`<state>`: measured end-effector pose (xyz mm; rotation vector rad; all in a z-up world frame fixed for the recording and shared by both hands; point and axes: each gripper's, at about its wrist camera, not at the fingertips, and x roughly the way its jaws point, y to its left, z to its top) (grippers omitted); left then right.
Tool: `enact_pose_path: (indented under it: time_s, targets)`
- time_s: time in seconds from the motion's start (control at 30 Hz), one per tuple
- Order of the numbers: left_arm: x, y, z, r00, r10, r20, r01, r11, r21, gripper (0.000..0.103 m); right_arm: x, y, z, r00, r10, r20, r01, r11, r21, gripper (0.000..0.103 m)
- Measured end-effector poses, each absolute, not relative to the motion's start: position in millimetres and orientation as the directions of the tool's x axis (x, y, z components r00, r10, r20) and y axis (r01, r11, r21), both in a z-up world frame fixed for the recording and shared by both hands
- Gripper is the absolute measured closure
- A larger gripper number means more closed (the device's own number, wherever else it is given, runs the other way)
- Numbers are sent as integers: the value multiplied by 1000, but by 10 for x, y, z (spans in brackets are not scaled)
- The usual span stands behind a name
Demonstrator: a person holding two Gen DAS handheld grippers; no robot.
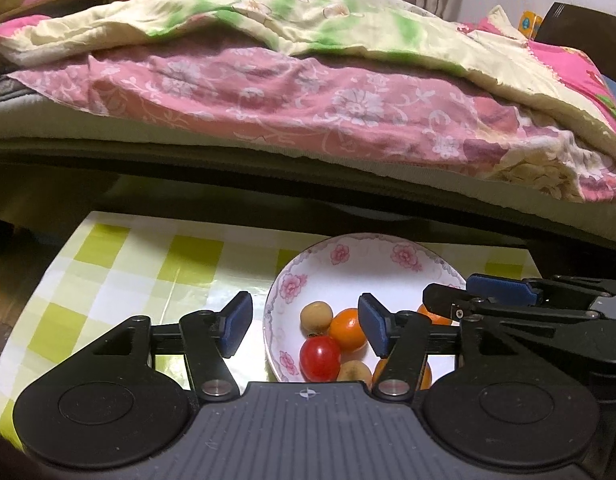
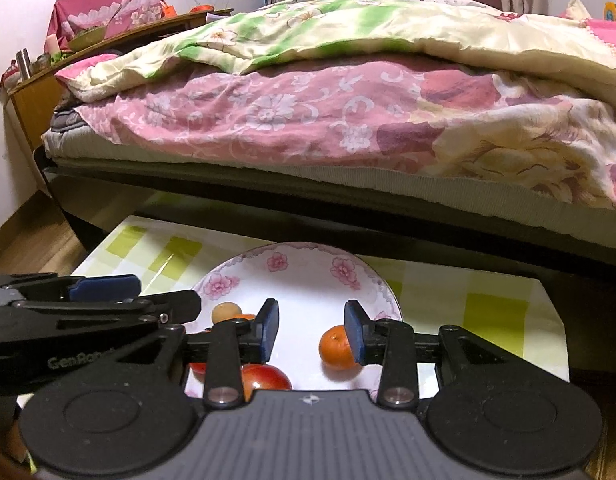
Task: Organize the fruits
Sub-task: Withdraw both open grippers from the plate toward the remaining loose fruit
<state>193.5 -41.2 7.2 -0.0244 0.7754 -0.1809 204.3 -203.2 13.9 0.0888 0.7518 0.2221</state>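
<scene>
Over on the left, the left gripper hung above the bowl on the checked counter, fingers spread and empty, a red tomato just below. On the right, the right gripper stood part-open, empty, an orange beside one finger. Looked like a drop-off just finished; next, another fruit would need finding.

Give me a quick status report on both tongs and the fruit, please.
Left tongs open, empty. Right tongs open, empty, beside an orange. Fruit all in the floral bowl. Nothing in the way.
</scene>
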Motion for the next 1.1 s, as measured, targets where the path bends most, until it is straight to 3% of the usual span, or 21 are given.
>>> enact_pose_path:
  time_s: [0.2, 0.6, 1.1]
  targets:
    - [1842, -399, 123, 698, -178, -694, 165, 983, -87, 34, 1998, -2081, 196, 708, 260, -657, -163, 965, 207, 61]
    - [1532, -344, 122, 670, -150, -727, 174, 984, -42, 30, 1639, -1991, 255, 688, 216, -693, -179, 976, 126, 61]
    - [1062, -284, 191, 656, -171, -735, 195, 979, -53, 27, 1089, -1952, 346, 673, 246, -698, -203, 968, 146, 61]
